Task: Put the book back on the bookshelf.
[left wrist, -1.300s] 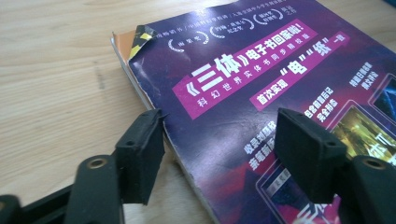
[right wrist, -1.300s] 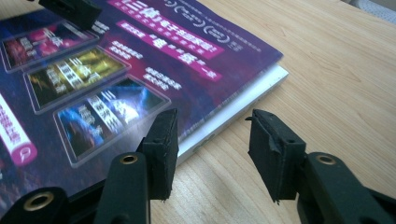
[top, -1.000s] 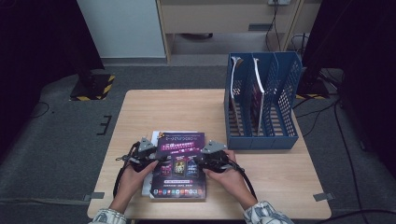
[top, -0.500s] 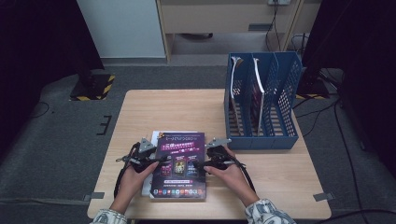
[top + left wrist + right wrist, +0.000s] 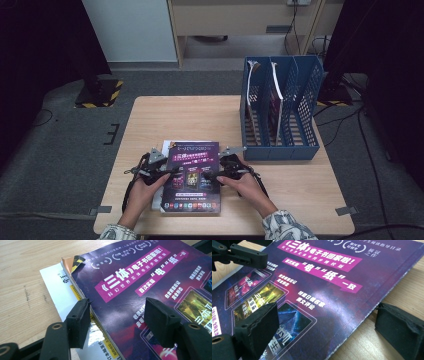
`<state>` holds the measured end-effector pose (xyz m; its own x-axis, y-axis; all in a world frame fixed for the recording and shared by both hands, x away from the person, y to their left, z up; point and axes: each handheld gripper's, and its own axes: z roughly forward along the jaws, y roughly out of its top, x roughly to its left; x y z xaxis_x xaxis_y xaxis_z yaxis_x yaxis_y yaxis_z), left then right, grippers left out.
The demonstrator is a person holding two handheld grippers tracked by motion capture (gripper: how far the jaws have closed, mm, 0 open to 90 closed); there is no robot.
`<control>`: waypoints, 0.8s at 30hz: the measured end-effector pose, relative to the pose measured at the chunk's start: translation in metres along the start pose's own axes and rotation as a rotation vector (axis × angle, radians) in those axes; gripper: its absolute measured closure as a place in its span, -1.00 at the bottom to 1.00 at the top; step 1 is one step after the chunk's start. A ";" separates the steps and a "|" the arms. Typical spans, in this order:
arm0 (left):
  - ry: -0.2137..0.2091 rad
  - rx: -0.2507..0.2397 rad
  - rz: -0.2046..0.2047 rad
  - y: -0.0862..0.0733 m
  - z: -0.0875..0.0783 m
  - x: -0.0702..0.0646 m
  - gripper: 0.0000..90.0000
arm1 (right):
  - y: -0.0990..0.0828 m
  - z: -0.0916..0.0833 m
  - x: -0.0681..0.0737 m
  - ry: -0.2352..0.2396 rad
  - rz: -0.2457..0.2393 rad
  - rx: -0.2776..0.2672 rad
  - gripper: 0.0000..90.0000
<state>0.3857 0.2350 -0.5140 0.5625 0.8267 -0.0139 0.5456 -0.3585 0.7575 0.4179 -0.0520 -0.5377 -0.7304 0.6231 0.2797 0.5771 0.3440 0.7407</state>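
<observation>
- Since a second ago: right gripper [image 5: 216, 176] shifted slightly down toward the person's edge of the table, jaws just been opening, right edge of the purple magazine [image 5: 191, 176] between them; left gripper [image 5: 167, 171] unmoved.
- Purple magazine: flat, cover up, on the near middle of the wooden table [image 5: 200, 120], topping a small stack; long axis running from the person's edge toward the far edge, title end pointing away from the person, bottom edge close to the near table edge.
- Beneath it: white sheet [image 5: 58, 287] jutting out on the left side, and an orange corner [image 5: 67, 261] peeping past the magazine's far left corner.
- Left gripper, in its own view: jaws apart, one pad [image 5: 78, 320] beside the stack's left edge over the white sheet, the other pad [image 5: 160, 317] above the purple cover; spine edge between them, no squeeze visible.
- Right gripper, in its own view: jaws wide apart, one pad [image 5: 258, 327] over the cover, the other [image 5: 402, 327] on the bare wood just off the magazine's edge; not pressing on it.
- Left gripper's jaw tip also seen at the top left of the right gripper view.
- Blue file rack [image 5: 305, 145]: upright on the right far part of the table, well apart from the magazine, thin items standing in its left compartments.
- Both hands gripping the tools from the bottom of the high view, patterned sleeves at the wrists.
</observation>
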 end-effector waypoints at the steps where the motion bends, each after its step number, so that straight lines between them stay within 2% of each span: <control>1: -0.002 0.000 -0.003 0.000 0.000 0.000 -0.16 | 0.000 0.000 0.000 0.000 0.000 0.000 -0.89; 8: -0.004 -0.006 -0.014 -0.001 0.000 0.000 -0.14 | 0.006 0.007 -0.002 0.025 -0.021 0.006 -0.94; 13: -0.003 -0.005 -0.012 -0.001 0.000 0.000 -0.14 | 0.008 0.003 -0.003 0.016 -0.017 -0.004 -0.70; 15: -0.004 -0.006 -0.012 -0.001 0.000 0.001 -0.15 | 0.012 -0.004 -0.002 0.002 -0.025 -0.040 -0.56; 17: -0.006 -0.007 -0.016 -0.002 -0.001 0.001 -0.15 | 0.013 -0.005 -0.001 0.004 -0.025 -0.046 -0.55; 22: -0.026 -0.014 -0.039 -0.004 0.000 0.005 -0.15 | 0.023 -0.008 0.002 0.038 -0.023 -0.054 -0.57; 24: -0.024 -0.012 -0.033 -0.004 -0.001 0.005 -0.15 | 0.029 -0.005 0.002 0.063 -0.028 -0.028 -0.57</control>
<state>0.3861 0.2407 -0.5163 0.5592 0.8273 -0.0540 0.5567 -0.3264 0.7639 0.4307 -0.0444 -0.5126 -0.7682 0.5676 0.2962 0.5463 0.3400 0.7655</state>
